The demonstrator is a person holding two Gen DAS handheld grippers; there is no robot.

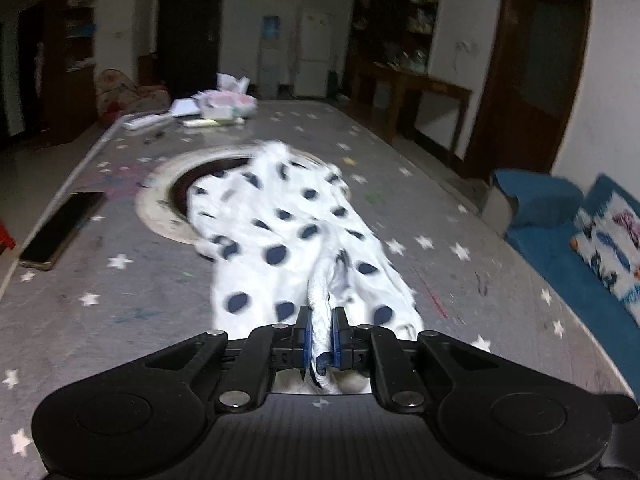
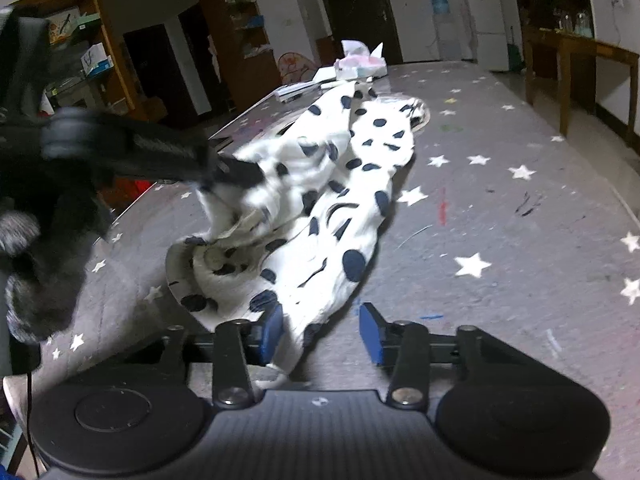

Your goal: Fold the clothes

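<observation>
A white garment with dark blue dots (image 1: pixel 280 232) lies stretched along the grey star-patterned table (image 1: pixel 120 300). My left gripper (image 1: pixel 320 320) is shut on a bunched edge of it at the near end. In the right wrist view the garment (image 2: pixel 328 208) lies crumpled. My right gripper (image 2: pixel 320 328) is open, and a corner of the cloth lies between its blue pads (image 2: pixel 370 332). The left gripper (image 2: pixel 224 168) shows there from the side, gripping the cloth above the table.
A round recessed ring (image 1: pixel 160 200) in the table lies partly under the garment. A black phone (image 1: pixel 60 230) lies at the left edge. Bags and papers (image 1: pixel 224 106) sit at the far end. A blue sofa (image 1: pixel 560 216) stands to the right.
</observation>
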